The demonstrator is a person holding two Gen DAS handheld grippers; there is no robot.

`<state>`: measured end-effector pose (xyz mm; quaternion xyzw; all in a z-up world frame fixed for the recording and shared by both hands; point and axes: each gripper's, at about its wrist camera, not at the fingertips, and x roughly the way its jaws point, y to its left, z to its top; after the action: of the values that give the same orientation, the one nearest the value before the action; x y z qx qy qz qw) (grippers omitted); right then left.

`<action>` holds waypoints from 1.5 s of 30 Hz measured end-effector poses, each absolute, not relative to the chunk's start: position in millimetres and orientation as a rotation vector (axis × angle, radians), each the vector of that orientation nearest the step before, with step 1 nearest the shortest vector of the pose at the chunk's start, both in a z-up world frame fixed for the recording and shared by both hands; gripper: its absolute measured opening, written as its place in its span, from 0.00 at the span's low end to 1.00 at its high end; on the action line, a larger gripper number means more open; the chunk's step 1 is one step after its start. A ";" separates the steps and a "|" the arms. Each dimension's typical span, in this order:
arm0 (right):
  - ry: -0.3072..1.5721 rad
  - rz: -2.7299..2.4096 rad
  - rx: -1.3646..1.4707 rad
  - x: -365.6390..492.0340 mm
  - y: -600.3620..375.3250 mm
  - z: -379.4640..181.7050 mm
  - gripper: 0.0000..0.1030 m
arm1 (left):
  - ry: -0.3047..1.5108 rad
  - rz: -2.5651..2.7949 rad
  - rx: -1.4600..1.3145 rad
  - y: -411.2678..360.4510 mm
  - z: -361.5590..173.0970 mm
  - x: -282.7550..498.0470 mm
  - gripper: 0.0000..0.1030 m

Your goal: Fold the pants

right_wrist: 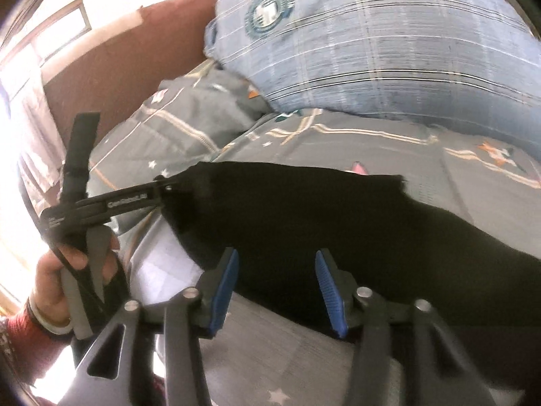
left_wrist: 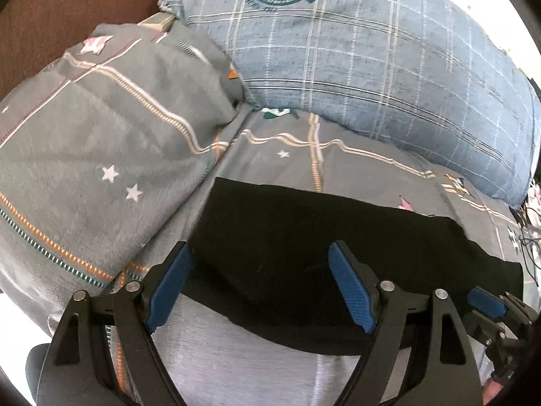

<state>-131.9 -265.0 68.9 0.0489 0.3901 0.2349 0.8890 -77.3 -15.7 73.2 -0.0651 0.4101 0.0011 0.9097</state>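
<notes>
Grey star-printed bedding covers the bed, with a blue plaid pillow at the far side and the black pants lying as a flat band across the sheet between the two tools. Both the left tongs and the right tongs hang spread apart at the near edge, holding nothing. To fold cleanly, I'd pinch that near hem at matching spots and carry it evenly over.
</notes>
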 end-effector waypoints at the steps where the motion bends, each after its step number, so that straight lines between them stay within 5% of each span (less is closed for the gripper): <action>1: 0.809 0.477 0.110 -132.4 -269.3 69.2 0.48 | 0.844 -0.005 -0.133 -17.7 75.5 -78.6 0.81; 33: 0.743 0.208 0.124 -173.2 -354.9 76.1 0.62 | 0.898 -0.290 -0.080 -136.9 72.2 -73.9 0.81; 45: 0.752 -0.074 0.252 -218.3 -473.6 61.8 0.63 | 0.957 -0.532 0.008 -228.2 69.0 -65.6 0.81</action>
<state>-218.3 -473.6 61.8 0.1225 0.3659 -0.0359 0.9218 -65.6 -228.2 69.0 0.0038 0.4548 -0.2530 0.8539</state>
